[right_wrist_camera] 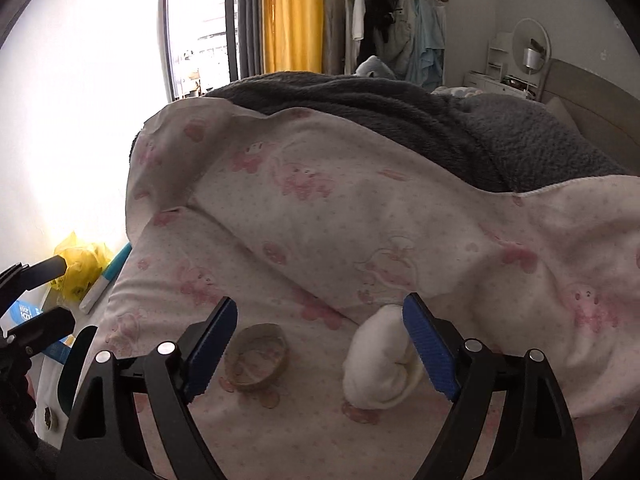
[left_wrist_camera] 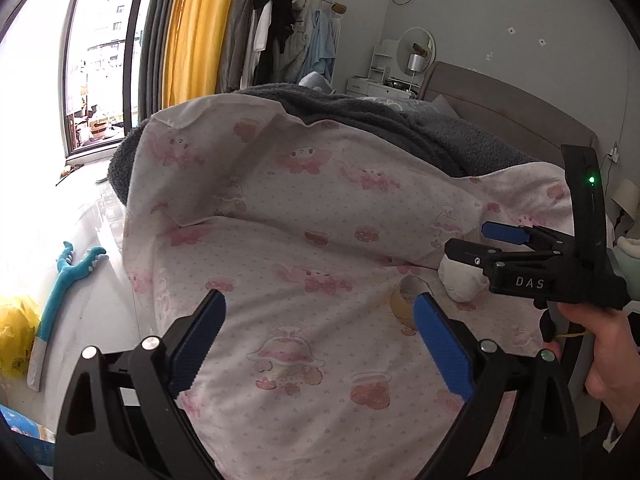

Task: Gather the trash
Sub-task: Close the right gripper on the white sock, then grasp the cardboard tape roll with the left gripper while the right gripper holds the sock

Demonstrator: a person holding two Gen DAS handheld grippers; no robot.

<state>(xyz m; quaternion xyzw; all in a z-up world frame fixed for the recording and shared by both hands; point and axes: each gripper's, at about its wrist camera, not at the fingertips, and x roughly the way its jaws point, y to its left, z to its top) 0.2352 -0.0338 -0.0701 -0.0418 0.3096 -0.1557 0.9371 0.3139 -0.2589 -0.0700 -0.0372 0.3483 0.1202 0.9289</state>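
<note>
Fingers, left: left gripper [left_wrist_camera: 318, 344] seen from its own camera, blue pads spread wide, nothing between them but bed sheet.
Sheet, left view: white sheet with pink cartoon print [left_wrist_camera: 300, 248] covers the bed; its far edge is folded back toward the camera over a grey fleece blanket [left_wrist_camera: 460, 136].
Tape ring, left view: brownish roll of tape [left_wrist_camera: 402, 300] lies on the sheet, just beside the right-hand pad of the left gripper, partly hidden by it.
White bundle, left view: crumpled white sock or cloth [left_wrist_camera: 460, 280] lies on the sheet below the right gripper [left_wrist_camera: 466, 240]; which it is, I cannot tell.
Right gripper, left view: held by a hand [left_wrist_camera: 596, 344] at the right edge, green light lit on its body, fingers apart and pointing left.
Floor, left view: yellow plastic bag [left_wrist_camera: 16, 332] and blue plush toy [left_wrist_camera: 64, 284] lie beside the bed.
Fingers, right: right gripper [right_wrist_camera: 318, 350] from its own camera, jaws standing wide, gripping nothing.
Tape ring, right view: tape [right_wrist_camera: 256, 360] flat on the sheet [right_wrist_camera: 280, 216], between the pads, nearer the left one, untouched.
White bundle, right view: bundle [right_wrist_camera: 380, 364] right up against the right-hand pad; contact unclear.
Left gripper, right view: dark fingers [right_wrist_camera: 44, 272] at the left edge, apart, near the yellow bag [right_wrist_camera: 82, 264].
</note>
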